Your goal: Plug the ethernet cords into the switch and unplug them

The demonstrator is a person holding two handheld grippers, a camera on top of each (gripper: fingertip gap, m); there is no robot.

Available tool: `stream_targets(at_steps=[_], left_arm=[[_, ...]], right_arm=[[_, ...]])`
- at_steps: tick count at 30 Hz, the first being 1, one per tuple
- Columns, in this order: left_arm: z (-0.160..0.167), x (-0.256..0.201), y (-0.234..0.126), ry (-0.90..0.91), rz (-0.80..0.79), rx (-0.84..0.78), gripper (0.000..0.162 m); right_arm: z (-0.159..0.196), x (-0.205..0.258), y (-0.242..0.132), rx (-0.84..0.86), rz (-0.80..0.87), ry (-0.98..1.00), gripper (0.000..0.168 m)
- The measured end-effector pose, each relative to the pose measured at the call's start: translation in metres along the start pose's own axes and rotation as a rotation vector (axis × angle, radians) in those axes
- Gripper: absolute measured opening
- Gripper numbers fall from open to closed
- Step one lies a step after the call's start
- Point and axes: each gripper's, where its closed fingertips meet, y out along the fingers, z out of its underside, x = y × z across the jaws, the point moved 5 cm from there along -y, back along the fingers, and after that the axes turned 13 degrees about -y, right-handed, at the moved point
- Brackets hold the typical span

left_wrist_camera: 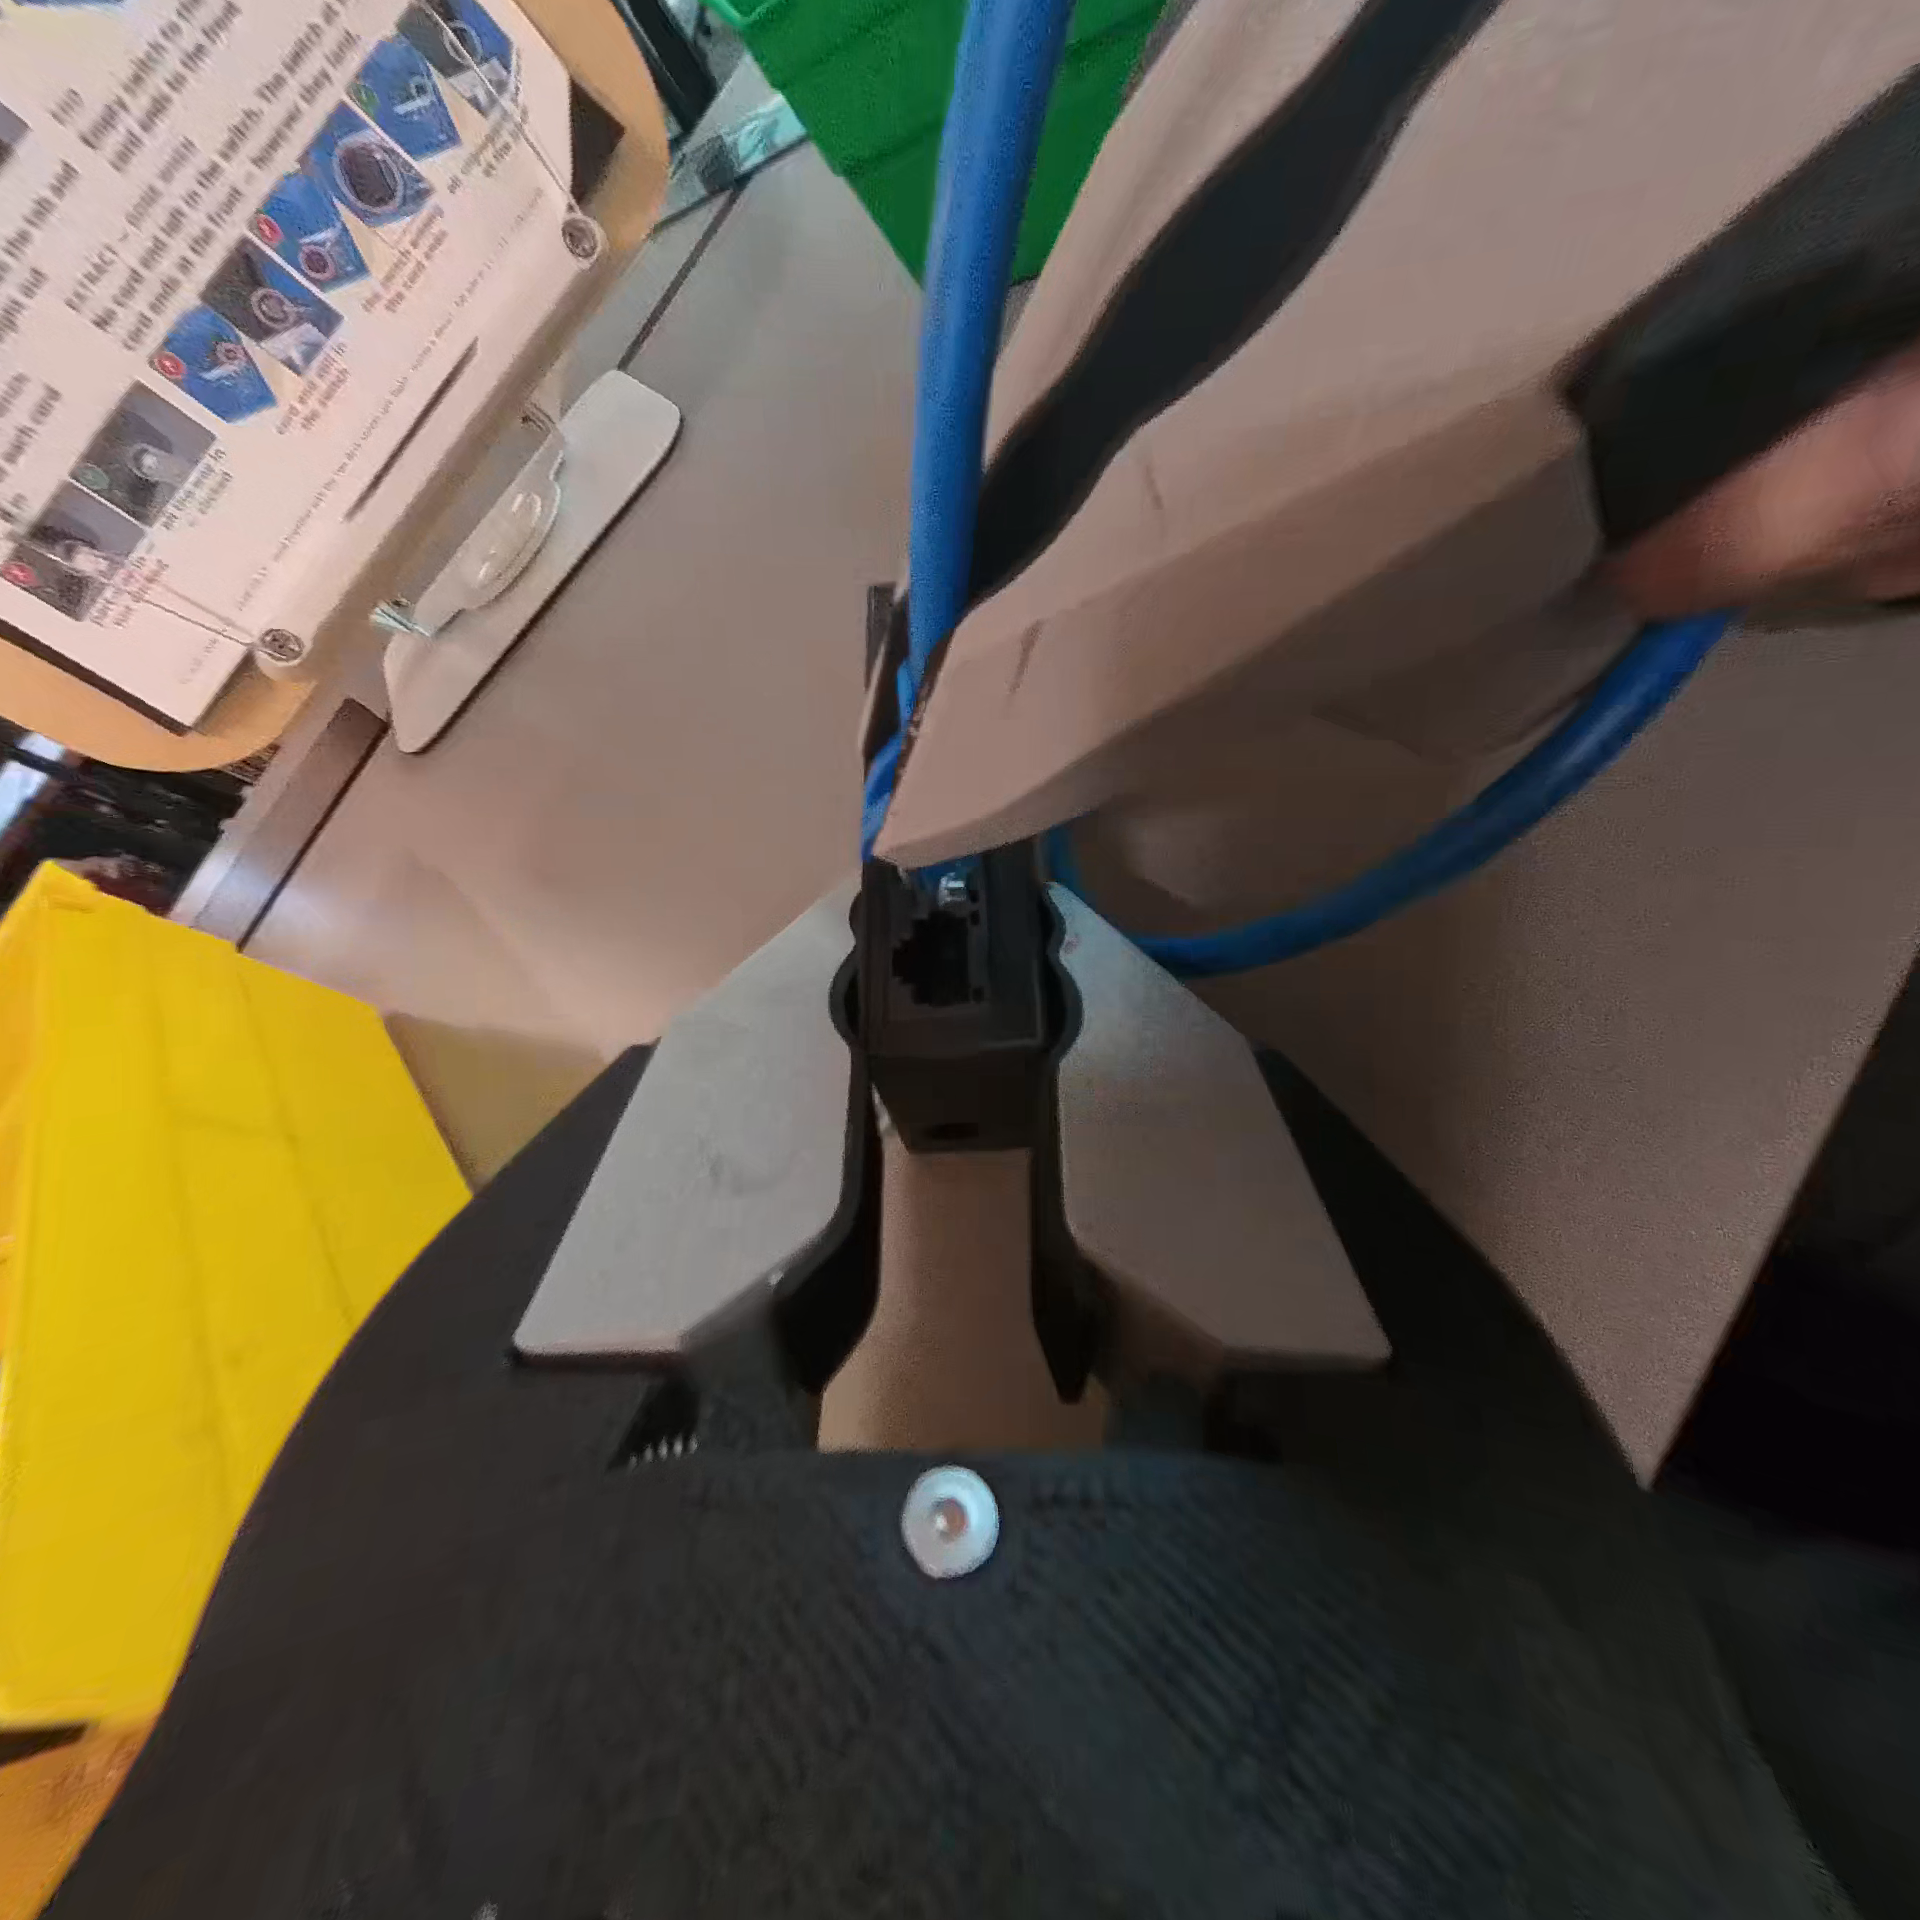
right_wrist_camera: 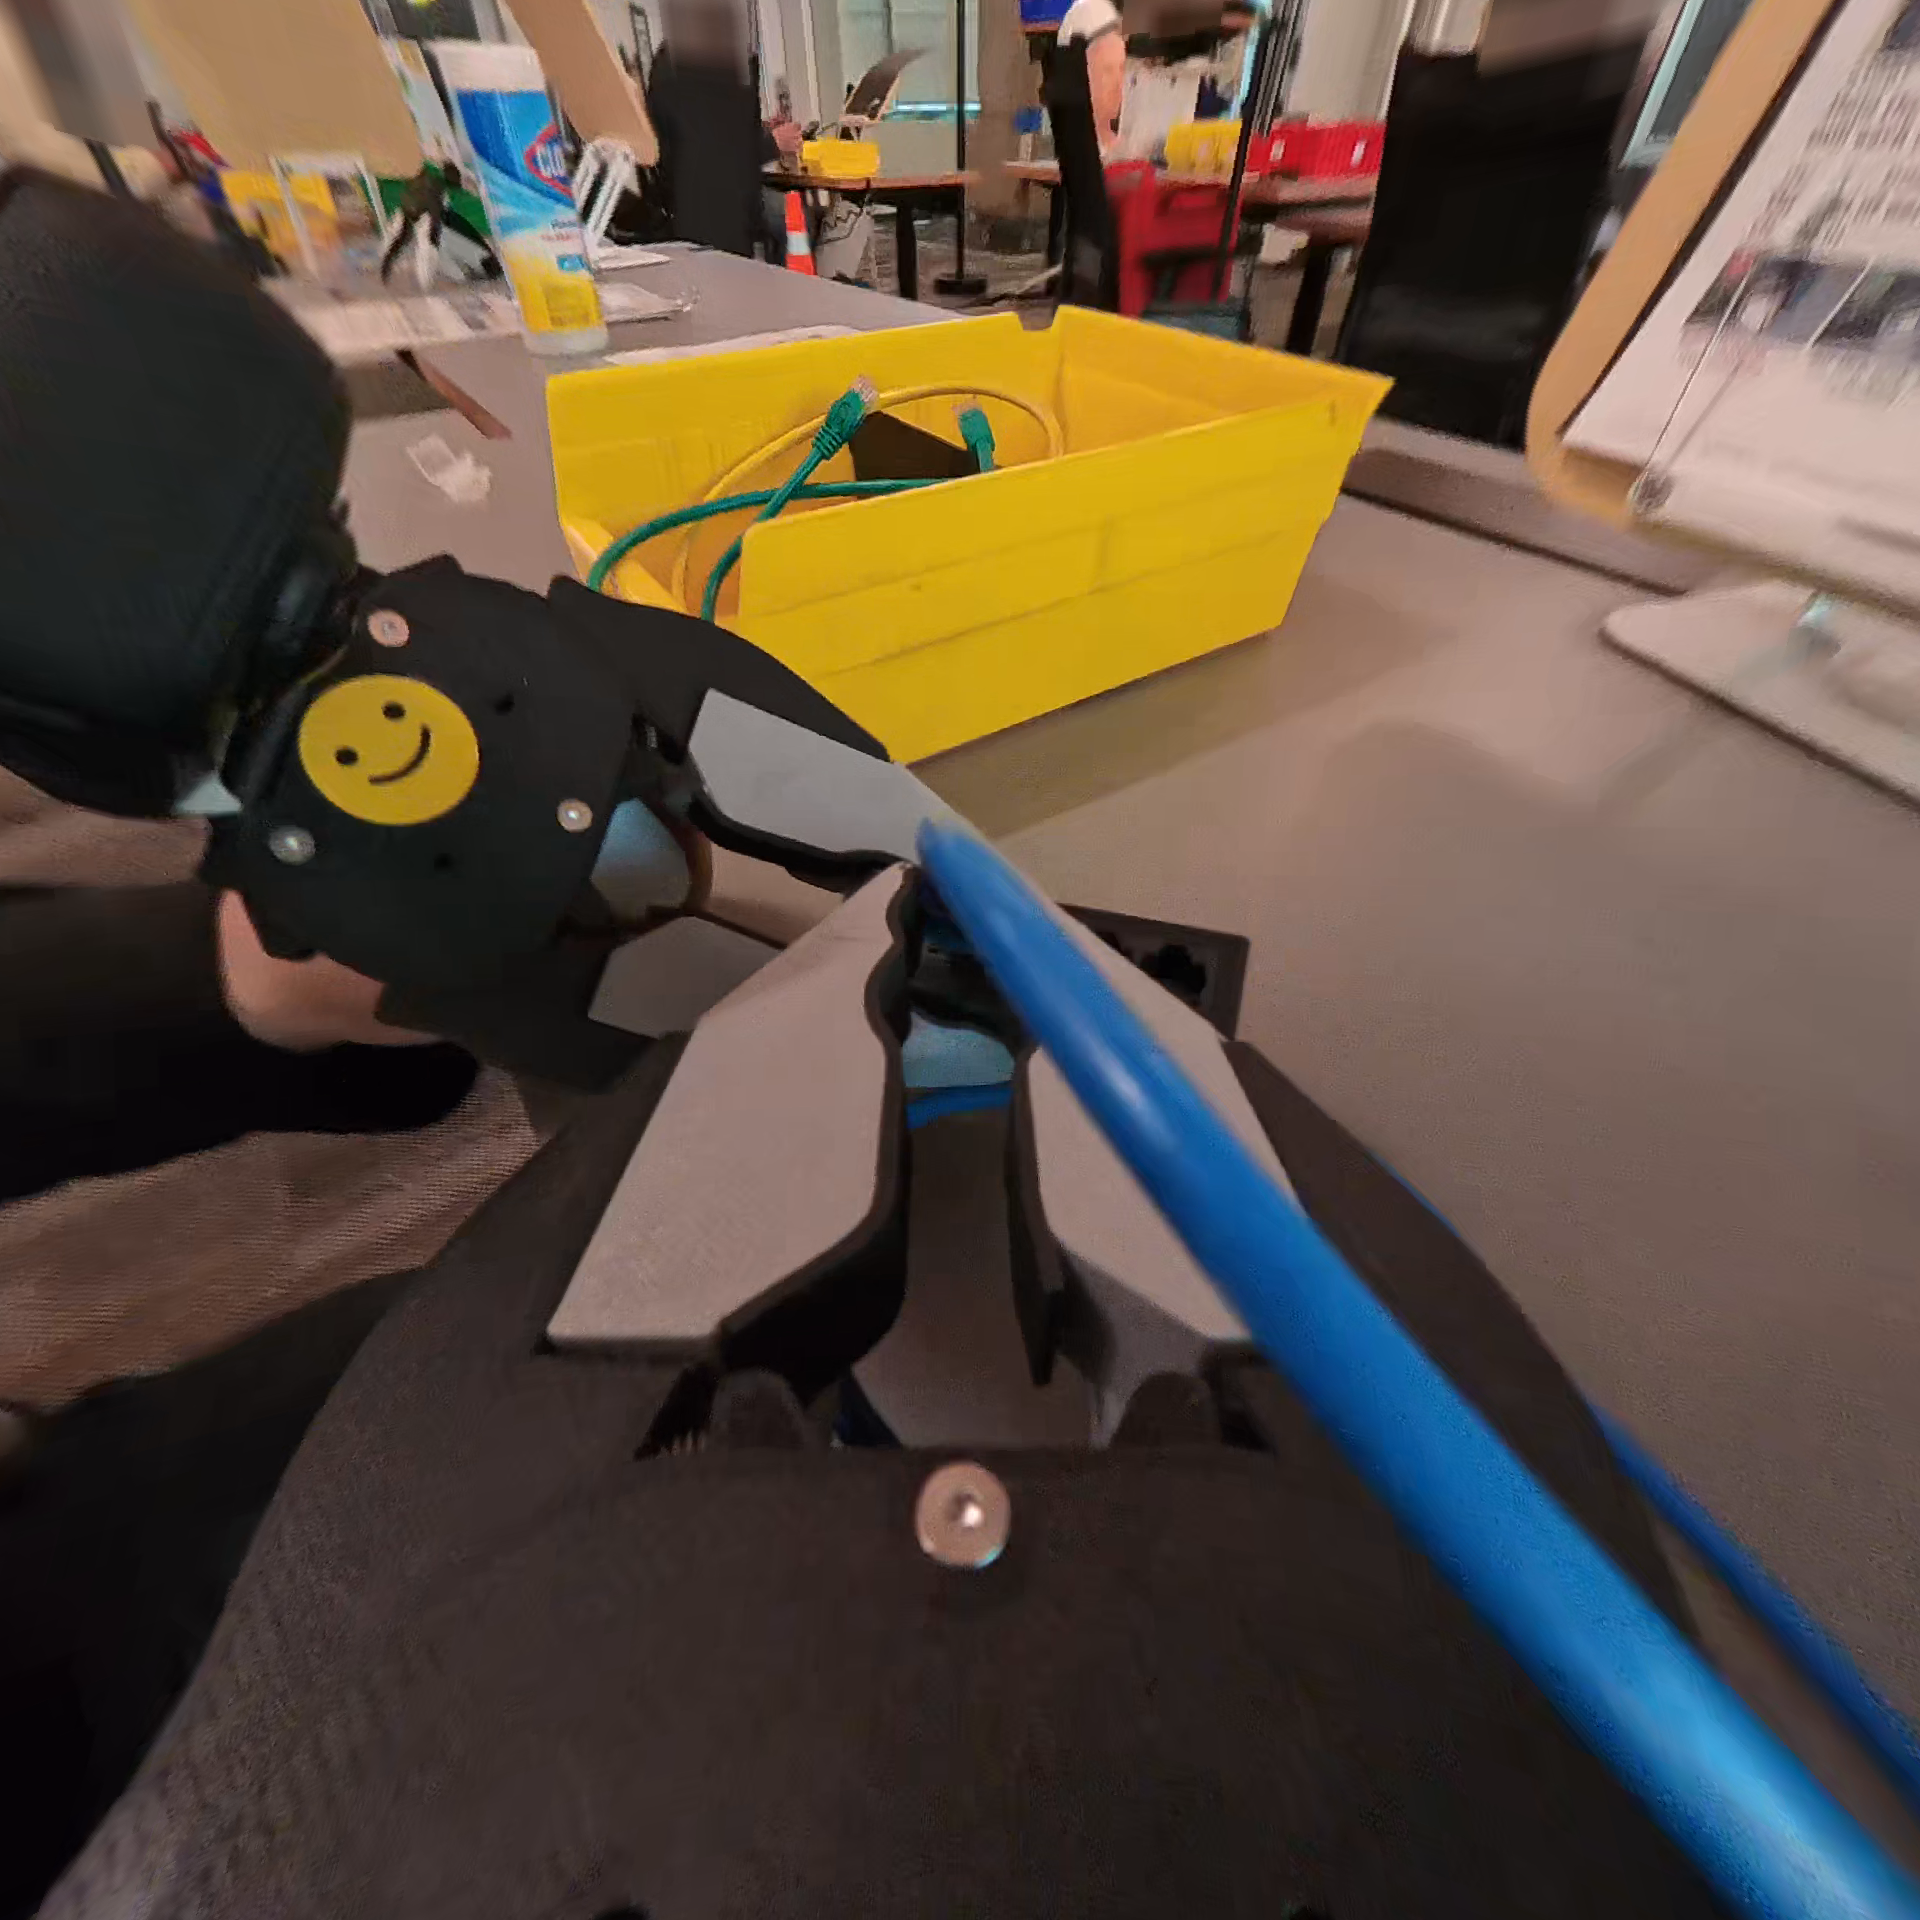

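Note:
My left gripper (left_wrist_camera: 954, 966) is shut on a small black switch (left_wrist_camera: 951, 1081) and holds it end-on, with one empty port facing the camera. A blue ethernet cord (left_wrist_camera: 951, 364) rises from the switch's far end and loops round on the right. My right gripper (left_wrist_camera: 925, 821) comes in from the upper right with its tips at that far end. In the right wrist view my right gripper (right_wrist_camera: 951, 977) is shut on the blue cord (right_wrist_camera: 1299, 1299) near its plug, right at the switch (right_wrist_camera: 1195, 966). The plug itself is hidden. The left gripper (right_wrist_camera: 831, 894) reaches in from the left.
A yellow bin (right_wrist_camera: 1039, 603) behind the switch holds green and yellow cords; it also shows in the left wrist view (left_wrist_camera: 156, 1195). An instruction sheet on a stand (left_wrist_camera: 260, 312) is at the table's edge. A green bin (left_wrist_camera: 883, 104) and a wipes canister (right_wrist_camera: 540, 208) stand farther back. The left gripper's tips are roughly 6 cm from the right gripper's.

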Motion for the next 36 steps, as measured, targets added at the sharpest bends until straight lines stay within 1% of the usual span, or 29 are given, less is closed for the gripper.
stream_targets(at_steps=[2, 4, 8, 10, 12, 13, 16, 18, 19, 22, 24, 27, 30, 32, 36], left_arm=[[0.0, 0.001, 0.003, -0.025, 0.03, 0.014, 0.025], [0.0, 0.003, 0.003, -0.049, 0.031, 0.016, 0.025], [-0.001, 0.007, 0.003, -0.081, 0.031, 0.008, 0.025], [-0.001, 0.007, 0.004, -0.071, 0.021, 0.008, 0.025], [0.0, 0.007, 0.005, -0.067, 0.013, 0.017, 0.025], [0.0, 0.007, 0.005, -0.065, 0.013, 0.022, 0.025], [0.0, 0.009, 0.005, -0.077, 0.007, 0.022, 0.025], [0.0, 0.01, 0.005, -0.088, 0.009, 0.025, 0.025], [0.001, 0.01, 0.005, -0.086, 0.007, 0.027, 0.025], [0.002, 0.01, 0.007, -0.078, -0.005, 0.043, 0.025], [0.002, 0.009, 0.007, -0.082, 0.015, 0.048, 0.025], [0.003, 0.012, 0.007, -0.151, 0.07, 0.062, 0.024], [0.004, 0.013, 0.005, -0.179, 0.095, 0.062, 0.023], [0.005, 0.012, 0.006, -0.146, 0.072, 0.066, 0.023], [0.006, 0.008, 0.006, -0.077, 0.037, 0.073, 0.023]], right_arm=[[0.001, -0.004, 0.002, 0.029, -0.031, 0.086, 0.013], [0.005, -0.009, 0.003, 0.063, -0.031, 0.105, 0.025], [0.002, -0.015, -0.004, 0.008, -0.032, 0.179, 0.03], [0.0, -0.017, -0.005, 0.016, -0.015, 0.17, 0.034], [-0.003, -0.015, -0.005, 0.029, -0.018, 0.161, 0.029], [-0.006, -0.015, -0.005, 0.03, -0.011, 0.154, 0.023], [-0.012, -0.01, -0.002, 0.059, -0.004, 0.107, 0.01], [-0.014, -0.009, 0.0, 0.094, 0.009, 0.072, 0.007], [-0.015, -0.009, 0.0, 0.118, 0.011, 0.06, 0.003], [-0.015, -0.009, 0.002, 0.207, 0.001, 0.006, 0.005], [-0.017, -0.008, 0.002, 0.256, -0.008, -0.035, 0.005], [-0.018, -0.004, 0.007, 0.262, 0.029, -0.094, 0.006], [-0.02, -0.005, 0.011, 0.257, -0.002, -0.069, 0.005], [-0.02, -0.004, 0.01, 0.32, -0.045, -0.089, 0.005], [-0.021, -0.002, 0.007, 0.501, -0.124, -0.159, 0.006]])
